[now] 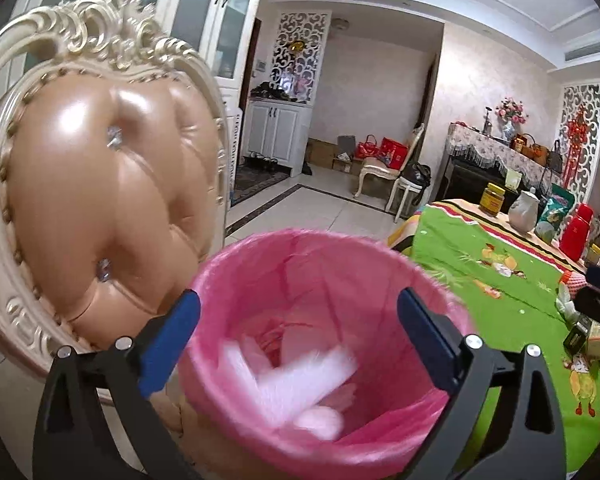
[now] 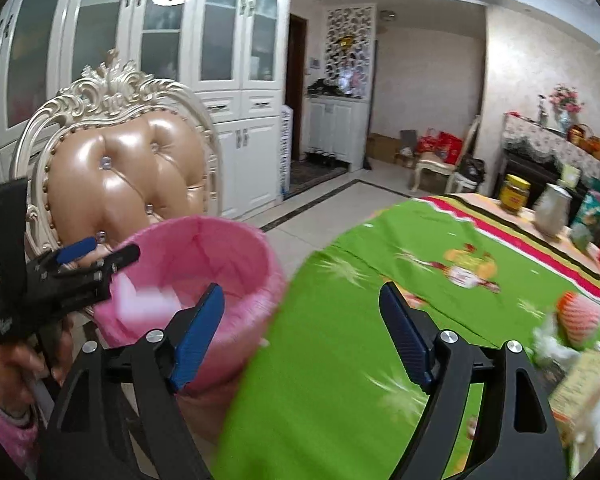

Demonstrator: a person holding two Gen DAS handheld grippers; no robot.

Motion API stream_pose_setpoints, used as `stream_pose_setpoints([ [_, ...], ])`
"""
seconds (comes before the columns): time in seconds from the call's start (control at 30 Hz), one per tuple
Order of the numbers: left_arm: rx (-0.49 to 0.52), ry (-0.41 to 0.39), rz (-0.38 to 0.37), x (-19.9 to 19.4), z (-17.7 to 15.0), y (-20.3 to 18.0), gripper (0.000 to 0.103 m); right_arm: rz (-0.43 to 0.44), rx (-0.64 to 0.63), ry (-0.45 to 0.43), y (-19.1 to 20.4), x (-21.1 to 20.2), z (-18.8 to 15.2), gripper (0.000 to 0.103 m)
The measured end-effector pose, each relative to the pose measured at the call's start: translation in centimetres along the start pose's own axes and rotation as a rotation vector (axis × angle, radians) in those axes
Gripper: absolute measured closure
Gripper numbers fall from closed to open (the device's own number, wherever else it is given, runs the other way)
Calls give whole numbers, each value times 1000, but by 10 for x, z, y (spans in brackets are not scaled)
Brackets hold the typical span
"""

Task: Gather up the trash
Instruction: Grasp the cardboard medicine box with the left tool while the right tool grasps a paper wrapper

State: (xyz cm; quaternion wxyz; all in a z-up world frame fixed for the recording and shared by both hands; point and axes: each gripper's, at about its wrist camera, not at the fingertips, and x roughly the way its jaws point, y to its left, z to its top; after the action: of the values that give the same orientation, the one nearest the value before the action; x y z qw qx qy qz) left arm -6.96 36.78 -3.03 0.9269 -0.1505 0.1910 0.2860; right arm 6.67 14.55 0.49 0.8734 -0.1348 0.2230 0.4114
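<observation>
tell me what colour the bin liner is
Pink bin liner, clearest in the left wrist view.

No legible text; yellow jar (image 2: 516, 194) label and box (image 2: 580, 384) print too blurred.

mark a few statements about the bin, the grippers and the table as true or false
1. The bin has a pink liner. True.
2. The left gripper is shut on a piece of trash. False: it is open over the bin and holds nothing; a blurred white piece of trash is seen inside the bin below it.
3. The bin stands next to a padded chair. True.
4. The tablecloth is plain blue. False: it is green with cartoon prints and a striped border.
5. The right gripper is open and holds nothing. True.
</observation>
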Motion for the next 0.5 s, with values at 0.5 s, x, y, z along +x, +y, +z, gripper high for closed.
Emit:
stream_pose_setpoints([
  [0.5, 206, 82, -299, -25, -27, -164, 5, -250, 221, 6, -124, -96, -80, 25],
])
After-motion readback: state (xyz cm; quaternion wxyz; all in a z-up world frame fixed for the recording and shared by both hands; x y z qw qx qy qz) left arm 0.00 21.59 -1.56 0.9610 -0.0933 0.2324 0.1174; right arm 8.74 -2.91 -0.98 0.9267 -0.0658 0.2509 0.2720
